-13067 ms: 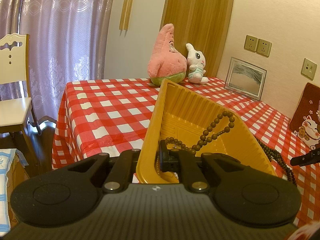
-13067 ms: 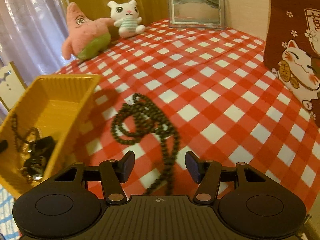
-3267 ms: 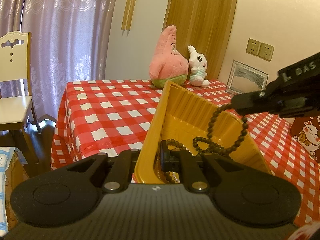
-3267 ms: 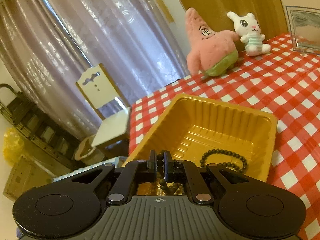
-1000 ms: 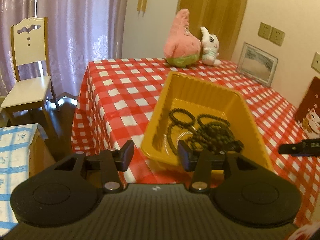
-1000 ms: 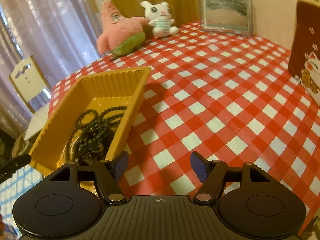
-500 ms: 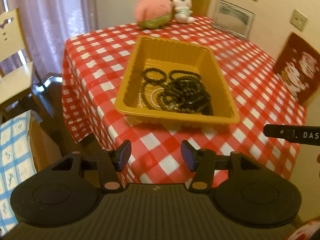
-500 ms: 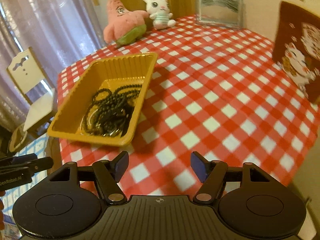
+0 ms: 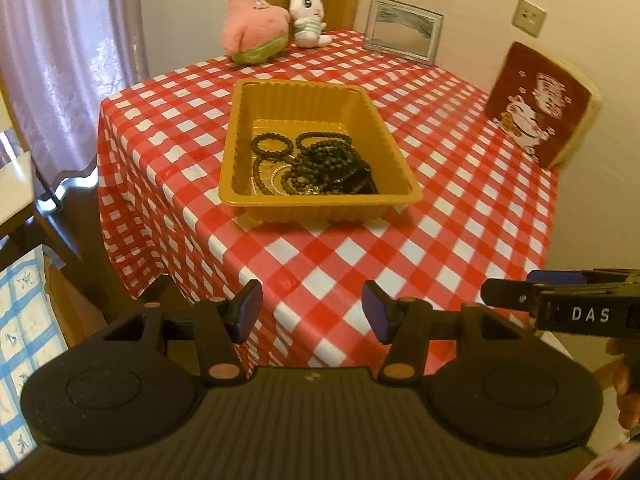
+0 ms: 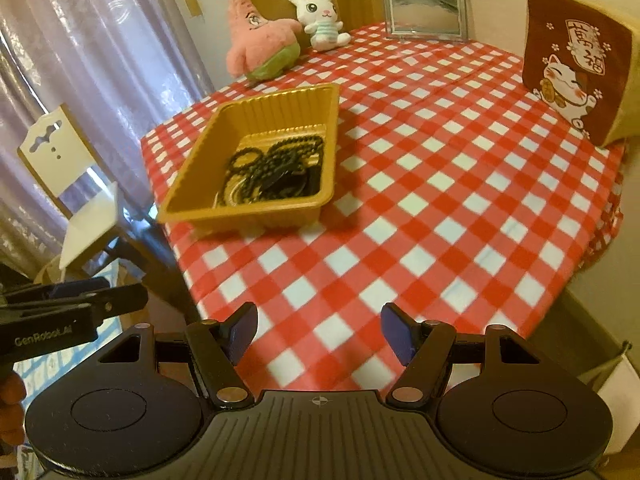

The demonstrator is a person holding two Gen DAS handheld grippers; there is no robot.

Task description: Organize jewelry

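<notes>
we cannot count the beads [image 9: 320, 160] in the tray [image 9: 400, 196], since the dark strands lie tangled over one another, and a flat black piece [image 9: 358, 178] among them is too small and dark to name. the right gripper [image 9: 560, 304] is cut by the frame's edge in the left view, the left gripper [image 10: 68, 312] likewise in the right view, so we cannot see there how either one's jaws stand. the chair [image 10: 68, 176] is cropped, and the cat cushion [image 10: 576, 60] looks blurred.
</notes>
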